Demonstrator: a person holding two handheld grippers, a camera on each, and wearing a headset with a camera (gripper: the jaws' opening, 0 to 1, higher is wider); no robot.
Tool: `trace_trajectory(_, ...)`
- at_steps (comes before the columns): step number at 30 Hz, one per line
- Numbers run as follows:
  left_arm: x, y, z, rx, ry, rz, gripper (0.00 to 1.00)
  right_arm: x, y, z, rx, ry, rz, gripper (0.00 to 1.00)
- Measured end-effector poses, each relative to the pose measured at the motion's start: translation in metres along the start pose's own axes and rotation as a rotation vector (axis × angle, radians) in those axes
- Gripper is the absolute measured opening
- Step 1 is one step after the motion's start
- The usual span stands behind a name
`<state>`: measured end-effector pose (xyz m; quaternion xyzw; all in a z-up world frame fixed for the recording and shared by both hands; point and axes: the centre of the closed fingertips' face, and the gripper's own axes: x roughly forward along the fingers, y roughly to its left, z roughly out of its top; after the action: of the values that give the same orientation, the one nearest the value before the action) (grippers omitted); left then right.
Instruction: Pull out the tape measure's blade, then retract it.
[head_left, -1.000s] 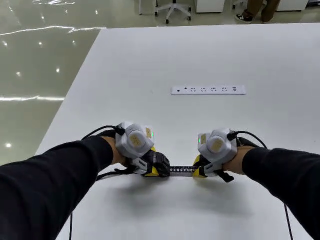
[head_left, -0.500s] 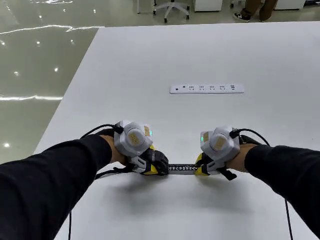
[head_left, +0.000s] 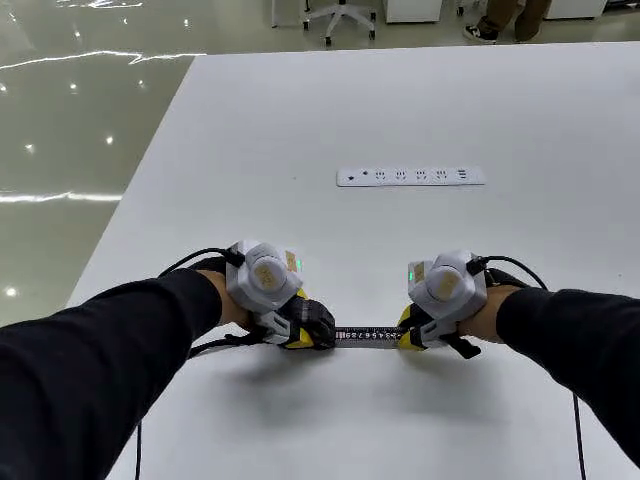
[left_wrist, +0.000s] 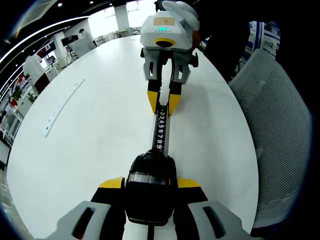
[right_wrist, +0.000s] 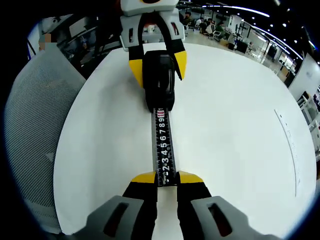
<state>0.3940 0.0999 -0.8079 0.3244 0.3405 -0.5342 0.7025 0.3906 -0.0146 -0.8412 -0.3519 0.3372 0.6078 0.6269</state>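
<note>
The black tape measure case (left_wrist: 151, 188) sits clamped between my left gripper's (left_wrist: 150, 183) yellow-tipped jaws, low over the white table (head_left: 420, 110). Its dark numbered blade (right_wrist: 162, 146) runs out toward my right gripper (right_wrist: 163, 178), which is shut on the blade's end. In the head view the left gripper (head_left: 303, 330) and the case (head_left: 313, 322) are on the left, the blade (head_left: 368, 334) spans the gap, and the right gripper (head_left: 410, 338) is on the right. Digits 2 to 9 show on the blade (left_wrist: 160, 131).
A white power strip (head_left: 410, 177) lies flat farther out on the table. A grey mesh chair back (left_wrist: 277, 130) stands just off the near edge of the table. An office chair base (head_left: 340, 18) and a person's legs (head_left: 500, 18) are beyond the far edge.
My right gripper has moved to the right, away from the case, and more of the blade is drawn out. The left gripper has stayed nearly in place.
</note>
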Motion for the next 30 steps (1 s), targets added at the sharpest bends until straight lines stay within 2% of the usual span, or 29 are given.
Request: trace_trajectory(30,0.0,0.001,0.0,-0.008,-0.001,0.004,0.33,-0.01,-0.001,-0.018,0.01,0.025,-0.002,0.08)
